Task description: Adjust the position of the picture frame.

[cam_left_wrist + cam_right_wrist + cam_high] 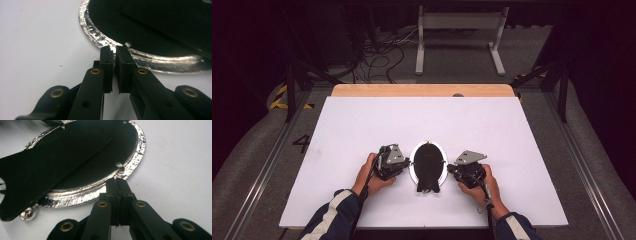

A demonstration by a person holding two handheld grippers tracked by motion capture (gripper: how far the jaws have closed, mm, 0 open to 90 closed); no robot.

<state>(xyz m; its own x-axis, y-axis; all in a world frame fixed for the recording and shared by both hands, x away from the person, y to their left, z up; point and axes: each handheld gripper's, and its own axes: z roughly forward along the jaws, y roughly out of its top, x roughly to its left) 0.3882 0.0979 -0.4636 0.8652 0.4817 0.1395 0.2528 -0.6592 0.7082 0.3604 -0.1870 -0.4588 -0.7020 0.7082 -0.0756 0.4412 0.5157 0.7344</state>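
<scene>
Oval silver frame (410, 167) lies back-up at the near centre of the white table (362, 125), its black backing and stand leg facing up. Left gripper (113, 51): jaws nearly together, a thin gap between them, tips at the frame's left rim. Right gripper (116, 182): jaws pressed together, tips at the right rim beside a small metal tab (119, 165).

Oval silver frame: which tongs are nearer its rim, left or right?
About even. Left tongs sit at the rim of the oval silver frame on its left side; right tongs touch the rim on its right.
</scene>
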